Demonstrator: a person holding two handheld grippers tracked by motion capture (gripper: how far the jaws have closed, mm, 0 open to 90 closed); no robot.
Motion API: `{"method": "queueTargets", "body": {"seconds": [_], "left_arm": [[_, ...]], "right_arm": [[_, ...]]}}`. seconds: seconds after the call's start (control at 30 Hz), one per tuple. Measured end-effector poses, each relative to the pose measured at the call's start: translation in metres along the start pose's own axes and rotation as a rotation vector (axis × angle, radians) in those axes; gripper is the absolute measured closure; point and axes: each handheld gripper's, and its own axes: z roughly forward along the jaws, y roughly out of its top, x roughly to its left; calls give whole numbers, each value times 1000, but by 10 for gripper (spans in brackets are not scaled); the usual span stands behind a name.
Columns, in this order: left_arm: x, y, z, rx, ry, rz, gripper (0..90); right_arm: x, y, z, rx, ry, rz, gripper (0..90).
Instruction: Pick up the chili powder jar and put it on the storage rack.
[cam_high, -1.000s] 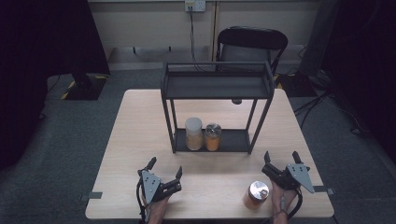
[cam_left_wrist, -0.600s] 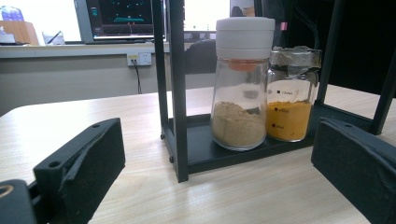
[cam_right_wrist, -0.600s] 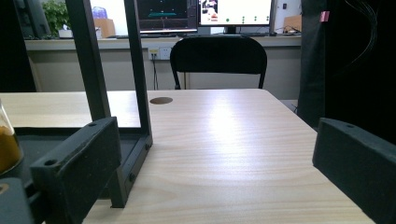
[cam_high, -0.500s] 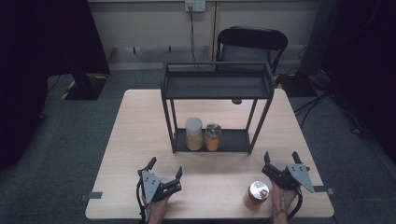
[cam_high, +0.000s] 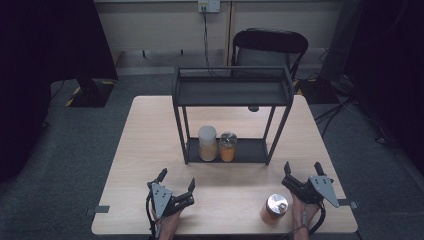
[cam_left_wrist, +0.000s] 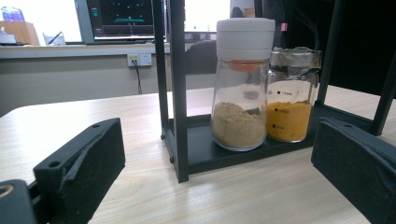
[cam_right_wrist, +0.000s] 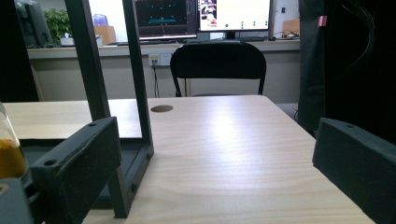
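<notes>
Both tools gape wide and empty on the tabletop (cam_high: 150, 150): left tool (cam_high: 176, 181), right tool (cam_high: 302, 169) just beside a jar (cam_high: 274, 209) (orange contents)

Black rack (cam_high: 232, 92), pale wood table (cam_high: 145, 150), white-capped tan jar (cam_left_wrist: 243, 84), foil-topped orange jar (cam_left_wrist: 292, 93), perhaps orange silver-lidded jar (cam_high: 273, 209).

Nothing shifts between the earlier pictures and now. The left gripper (cam_high: 177, 180) and right gripper (cam_high: 303, 171) show no move at the near table edge, and the silver-lidded glass jar of orange powder (cam_high: 273, 209) shows none either.
</notes>
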Motion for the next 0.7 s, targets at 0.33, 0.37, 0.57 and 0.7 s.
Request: {"method": "queueTargets", "body": {"seconds": [0.33,0.37,0.57,0.7], "left_arm": [[0,0,0,-1,0,0,22],[0,0,0,-1,0,0,22],[0,0,0,-1,-1,-1,22],[0,0,0,-2,-1,-2,22]], "right_arm": [[-3,12,-3,-25,26,-1,2],[-3,13,-4,-26,29,-3,2],[-2,22,-7,-29,39,0,0],[-1,26,-10,-33,46,6,0]]}}
